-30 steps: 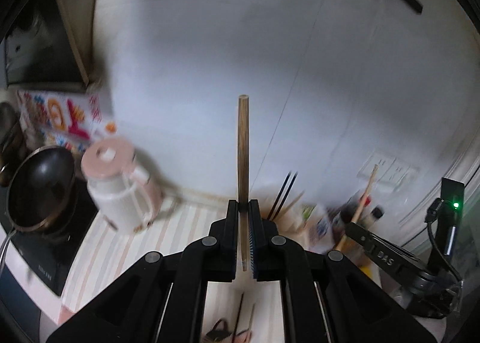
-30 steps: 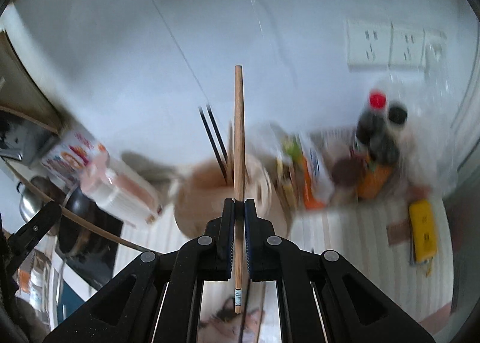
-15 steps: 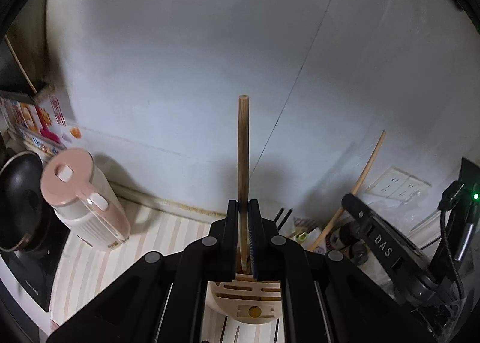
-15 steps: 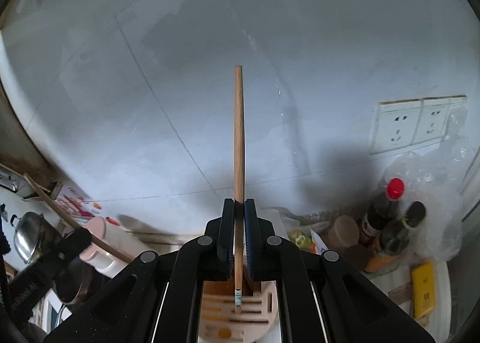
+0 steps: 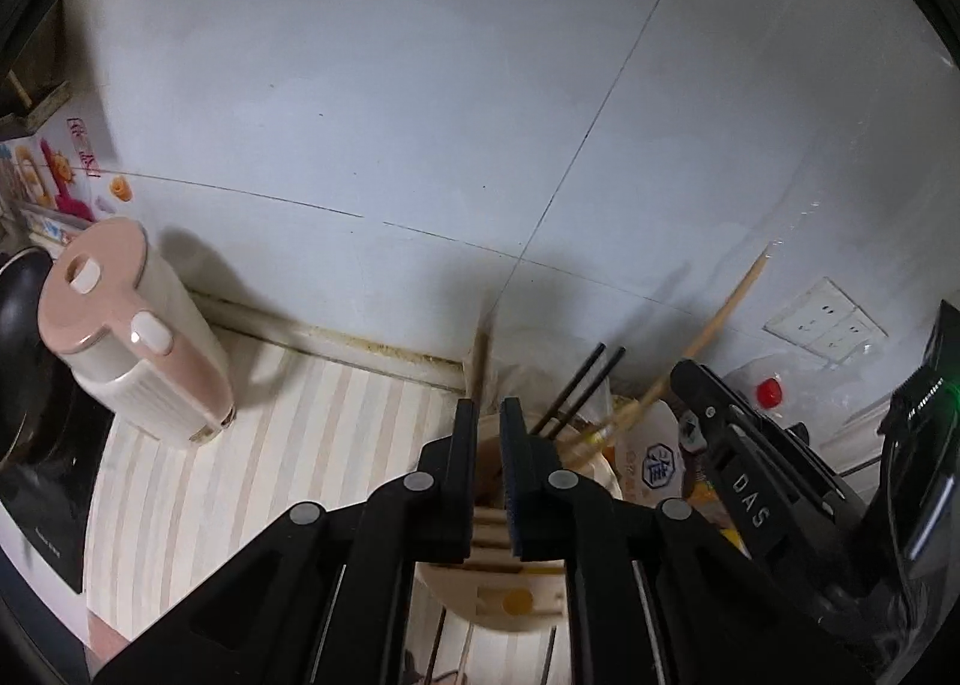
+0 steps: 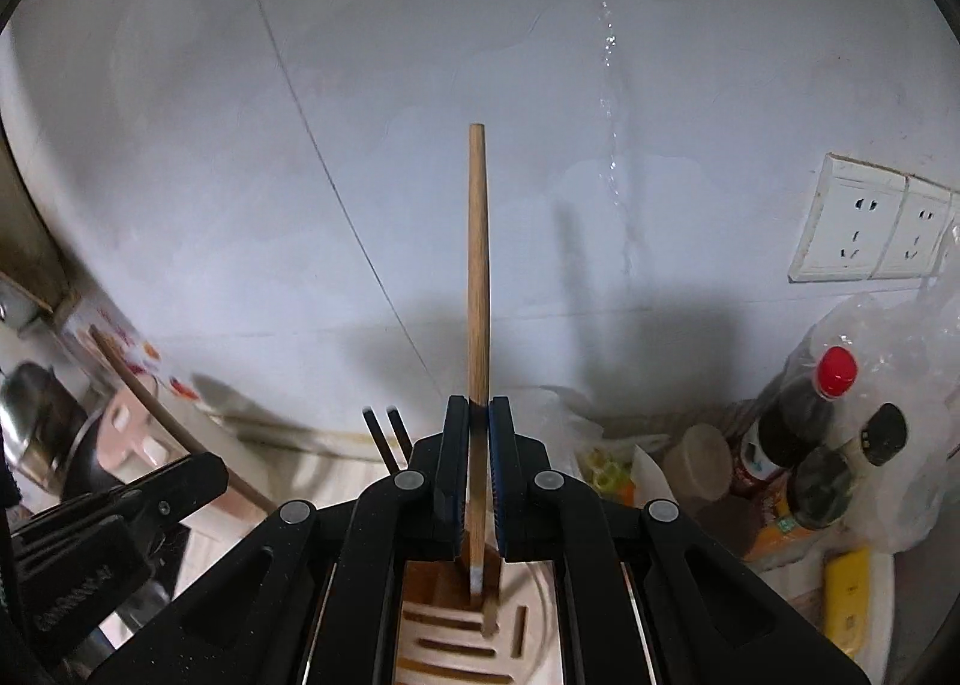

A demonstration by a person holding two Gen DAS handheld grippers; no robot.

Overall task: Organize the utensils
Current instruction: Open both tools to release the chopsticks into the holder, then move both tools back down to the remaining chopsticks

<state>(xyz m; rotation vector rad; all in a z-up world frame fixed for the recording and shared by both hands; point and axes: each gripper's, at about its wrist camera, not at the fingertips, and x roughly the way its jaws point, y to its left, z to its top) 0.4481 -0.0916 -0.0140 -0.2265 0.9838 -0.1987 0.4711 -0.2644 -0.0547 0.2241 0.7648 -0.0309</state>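
My left gripper [image 5: 489,415] has its jaws slightly apart; a blurred wooden chopstick [image 5: 480,361] is dropping between them into the beige utensil holder [image 5: 516,601] below. Two black chopsticks [image 5: 579,385] stand in that holder. My right gripper [image 6: 478,415] is shut on another wooden chopstick [image 6: 478,277], held upright with its lower tip at a slot of the holder [image 6: 522,625]. The right gripper and its chopstick also show in the left wrist view [image 5: 738,481]. The left gripper shows at the left of the right wrist view [image 6: 108,523].
A pink and white kettle [image 5: 126,325] and a black pan [image 5: 24,361] stand left on the striped counter [image 5: 288,445]. Sauce bottles [image 6: 798,421], a plastic bag and a yellow object [image 6: 846,595] crowd the right. Wall sockets [image 6: 870,223] are on the tiled wall.
The left gripper has opened and its chopstick has slid down toward the holder. Both grippers have come lower over the holder. The right still grips its chopstick.
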